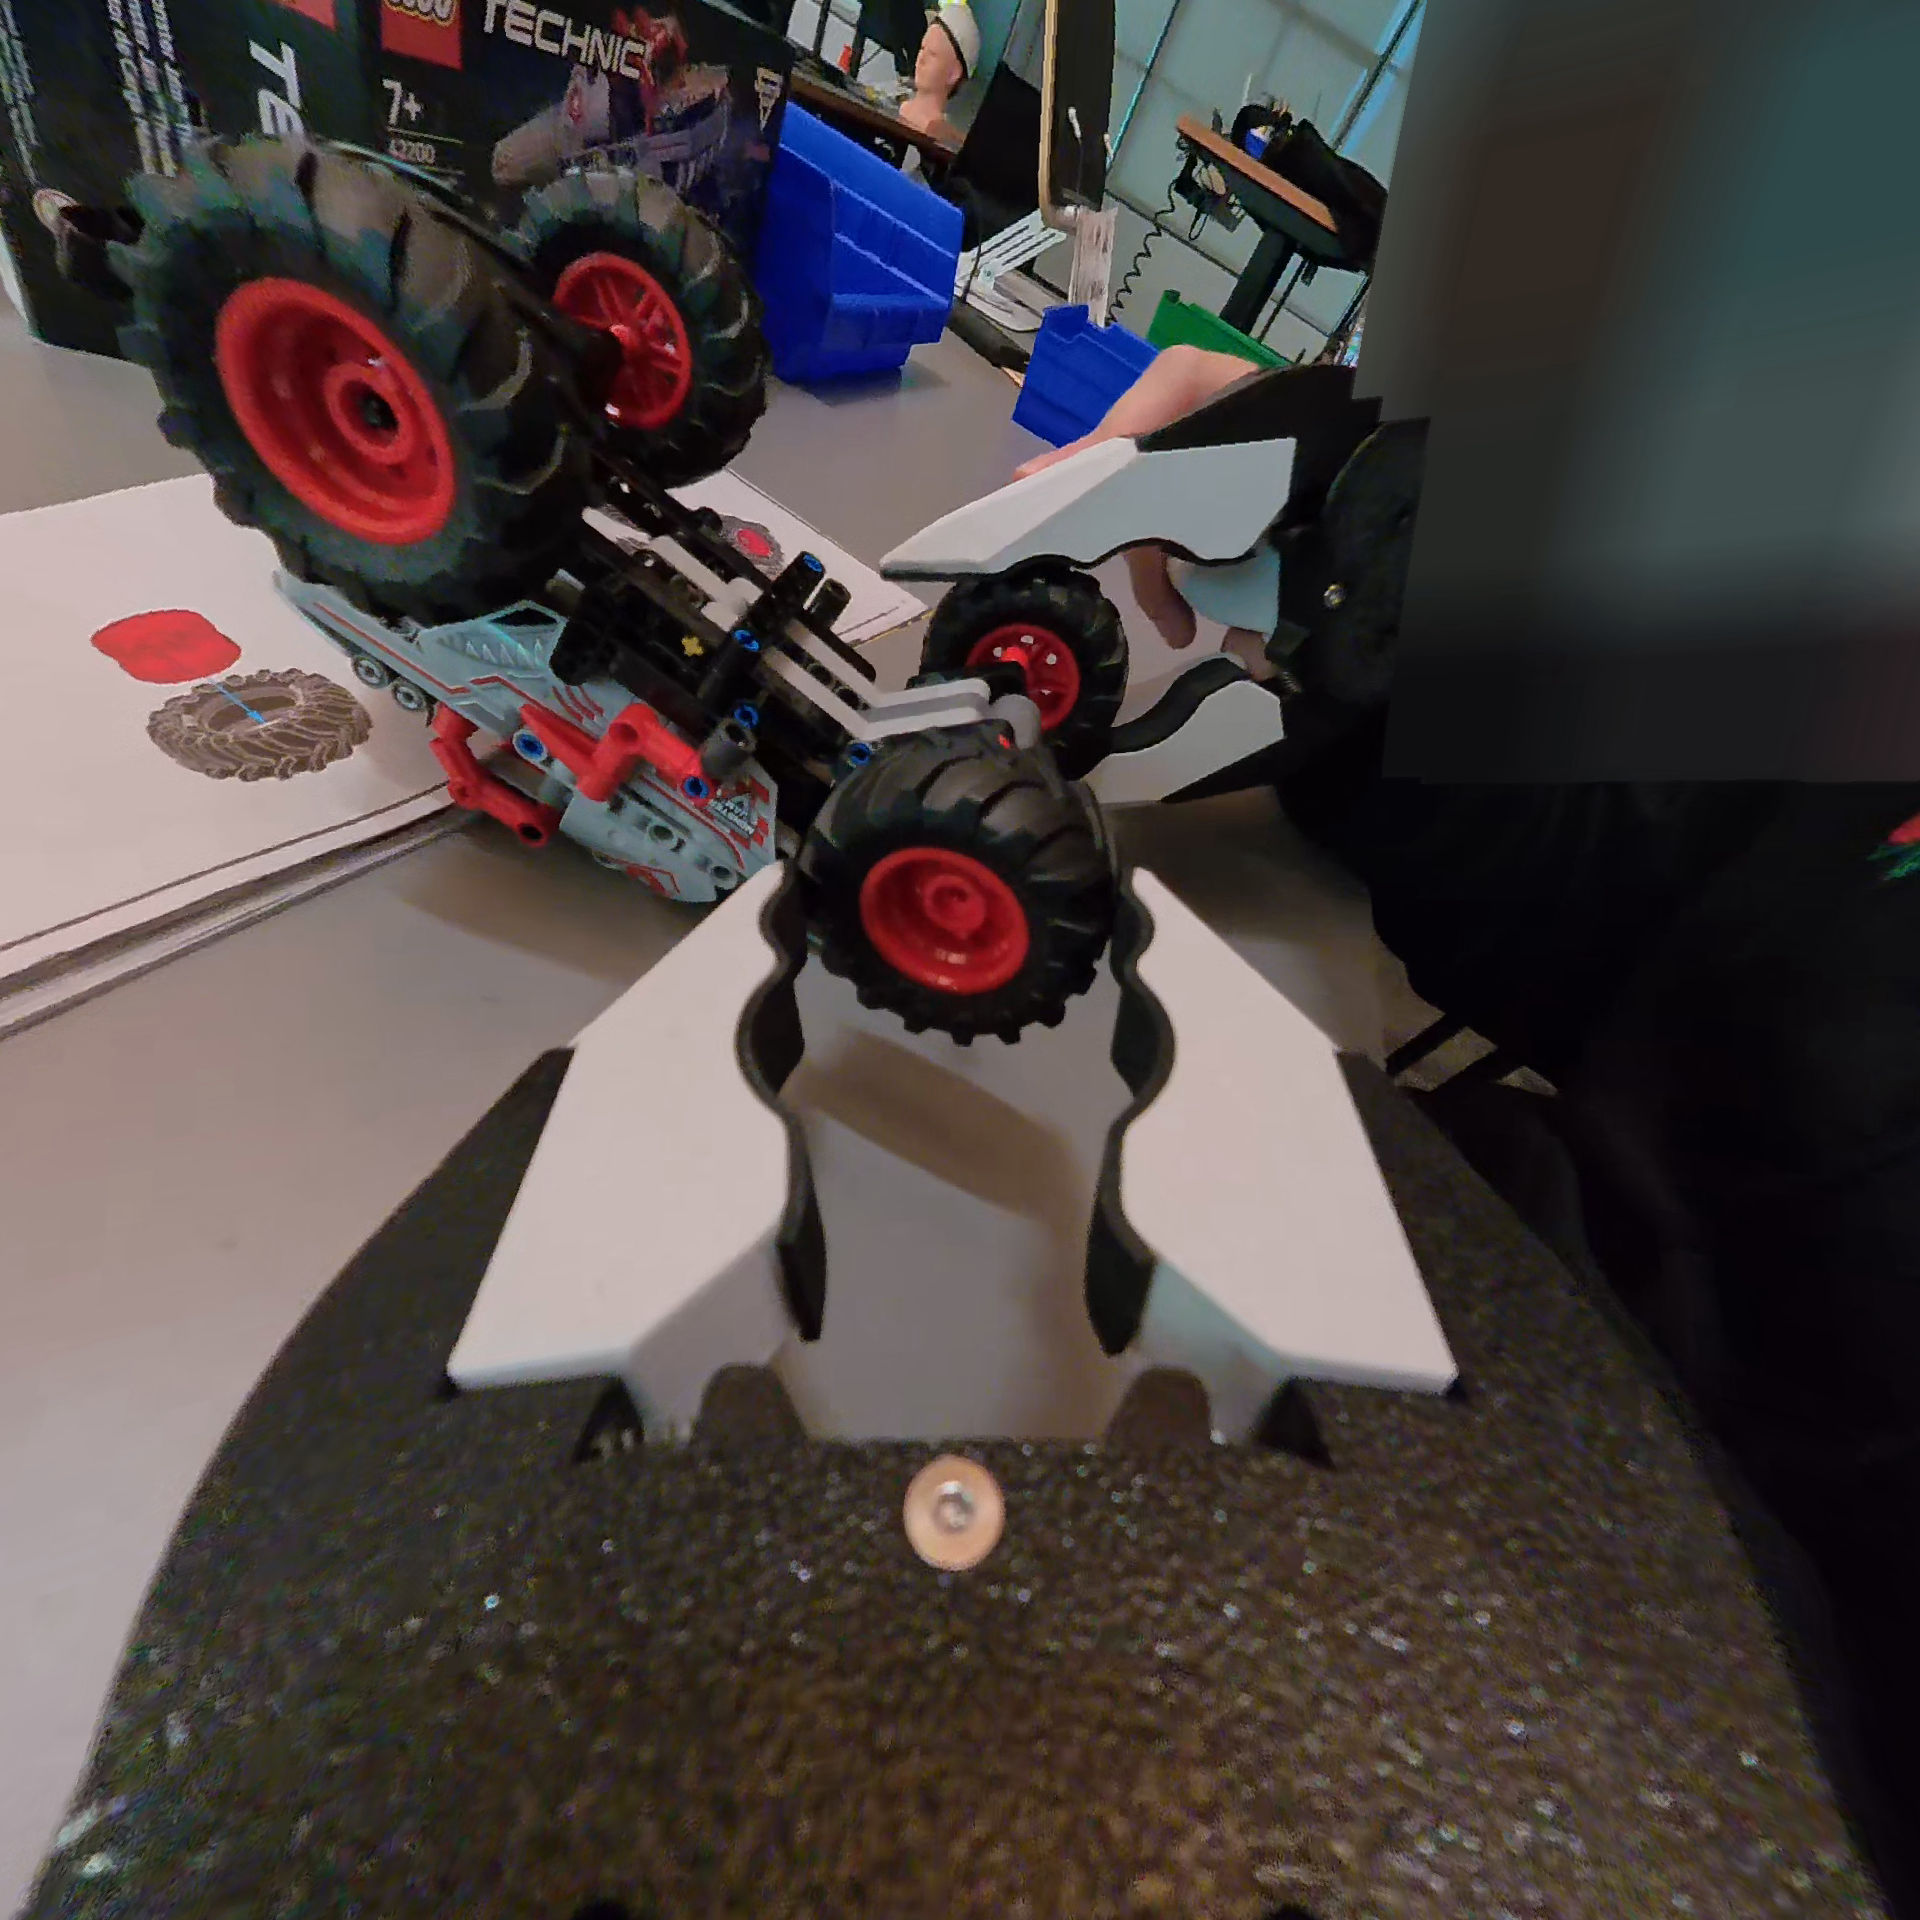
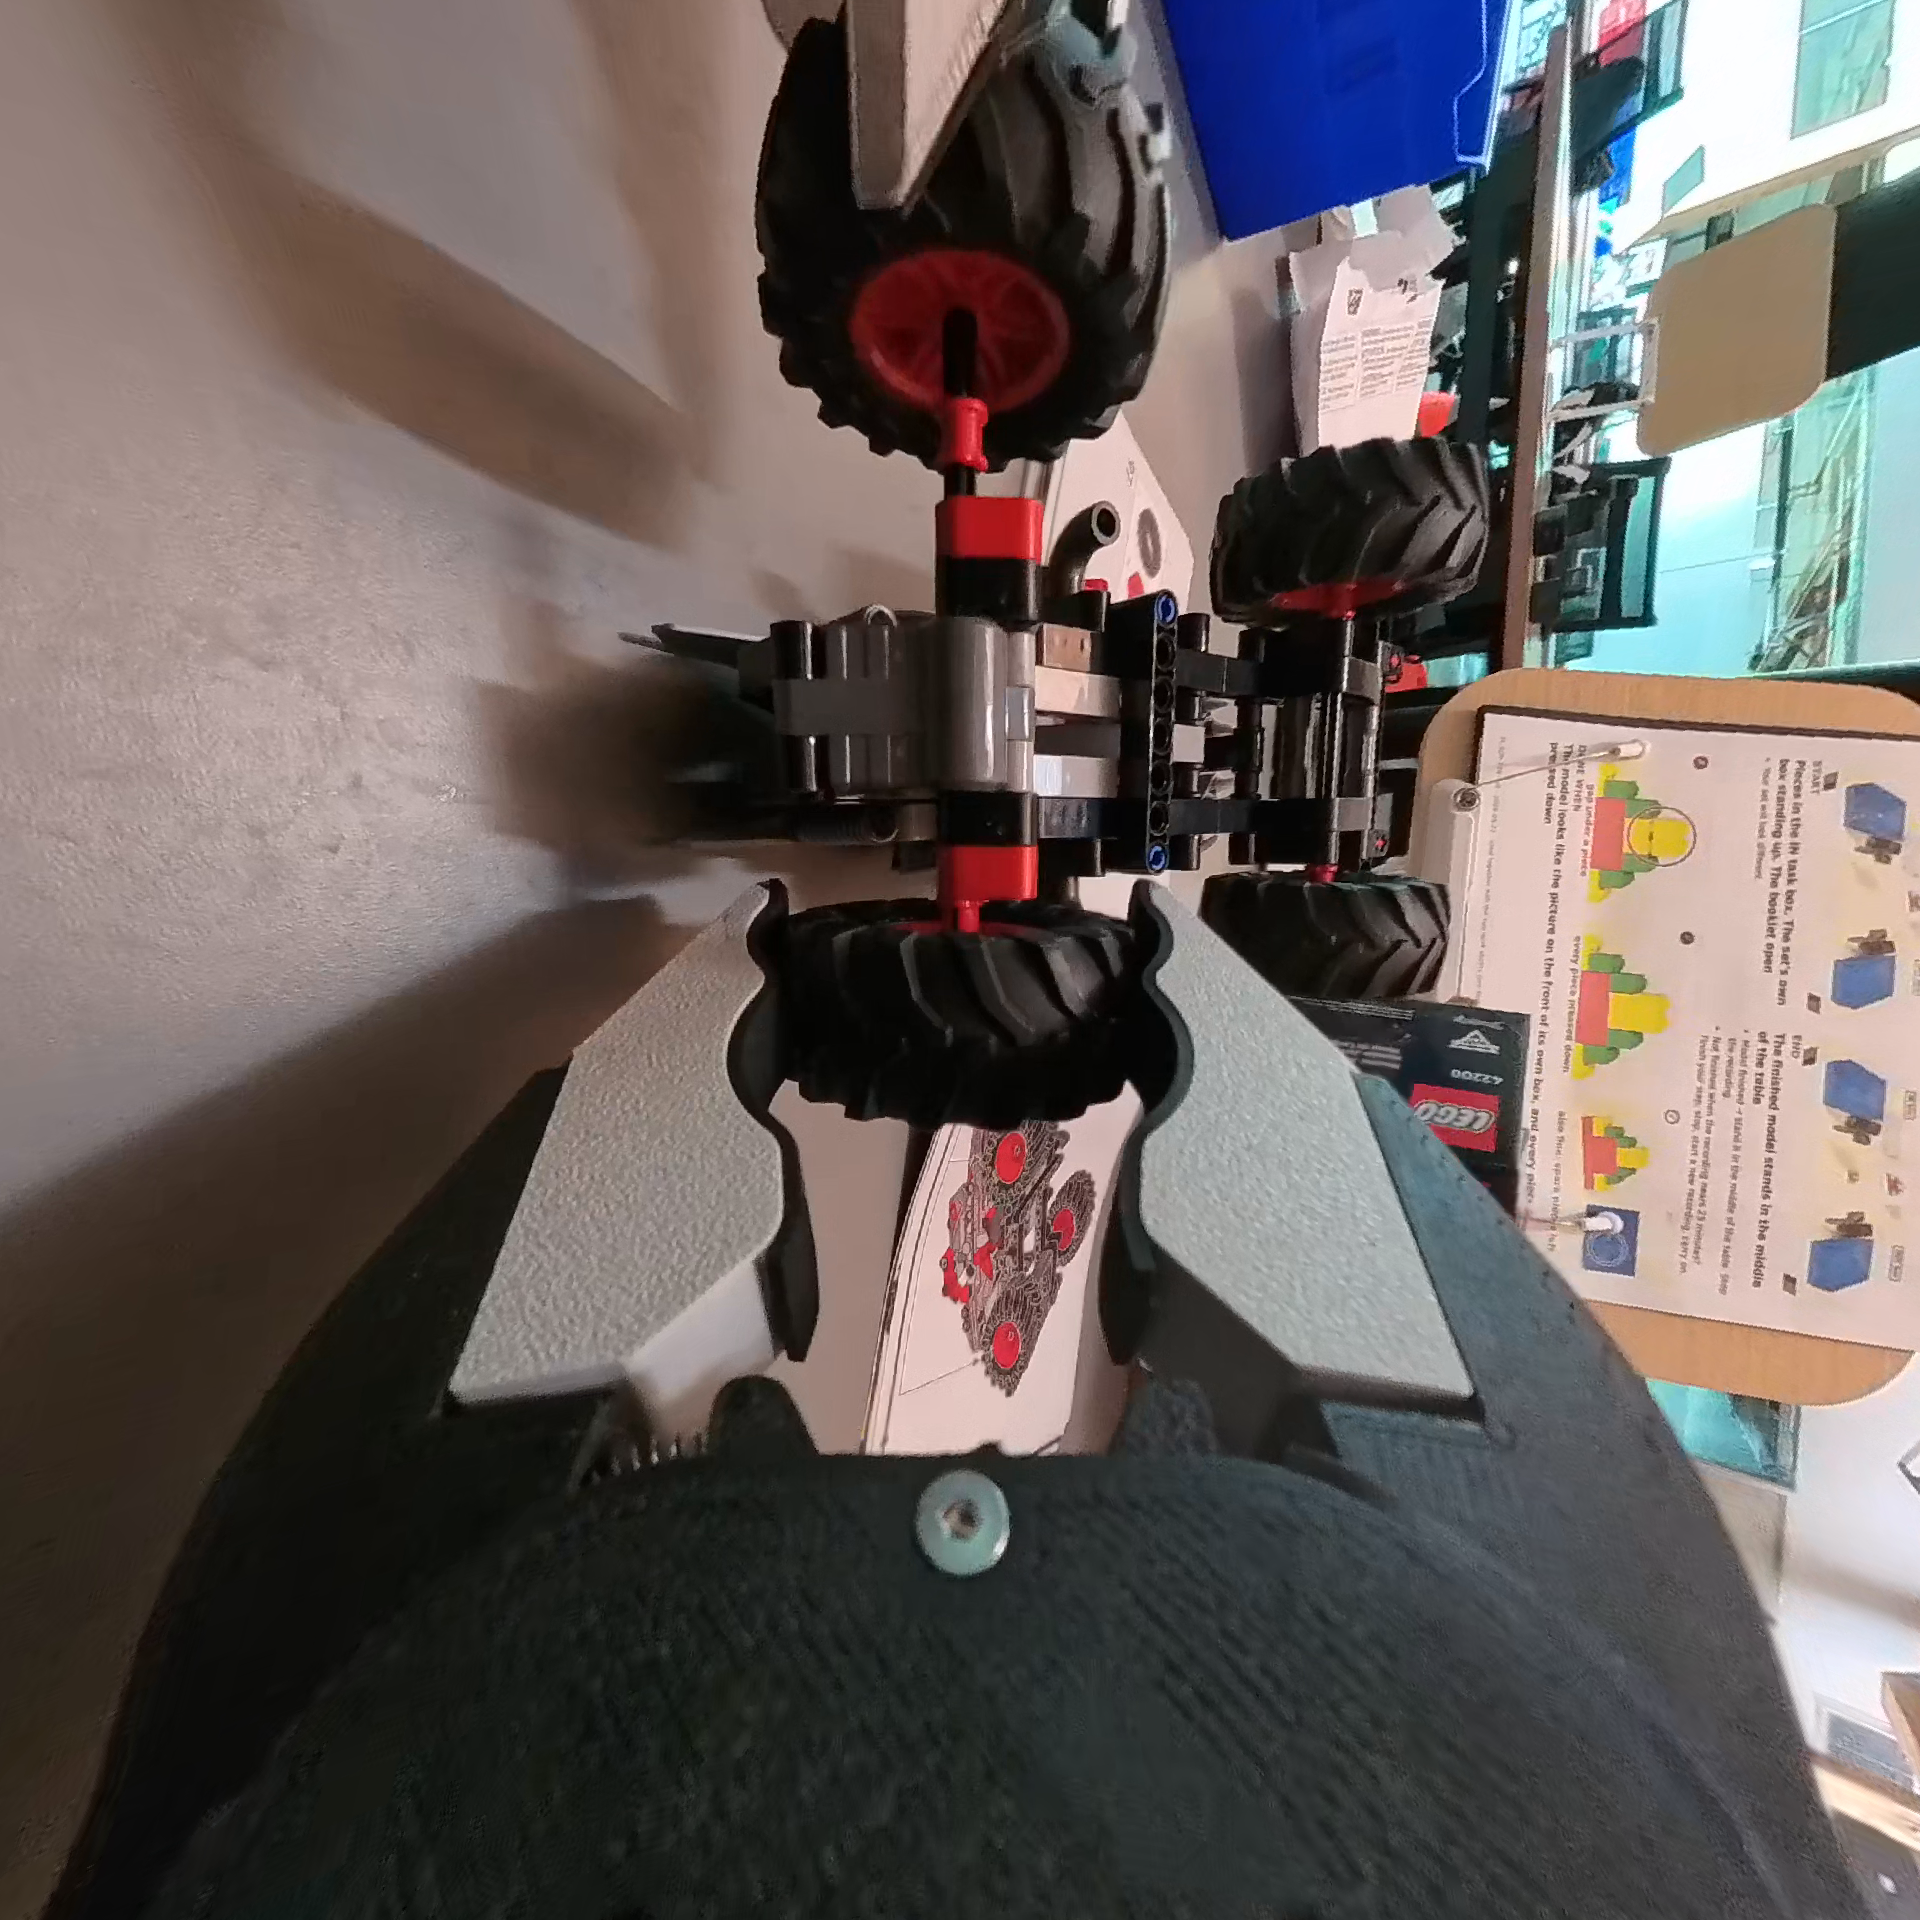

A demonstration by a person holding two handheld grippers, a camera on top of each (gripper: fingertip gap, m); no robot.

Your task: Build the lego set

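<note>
A Lego monster truck with red hubs and black tyres lies tilted on its side, partly on the open instruction booklet. My left gripper is shut on the near small wheel. My right gripper comes in from the right and closes round the other wheel on the same axle. In the right wrist view my right gripper is shut on that tyre. The truck's underside faces me, and a left gripper finger lies over the far wheel.
The Lego box stands behind the truck. Blue bins and a green bin sit at the back of the grey table. A clipboard with a picture sheet shows in the right wrist view. A hand holds the right gripper.
</note>
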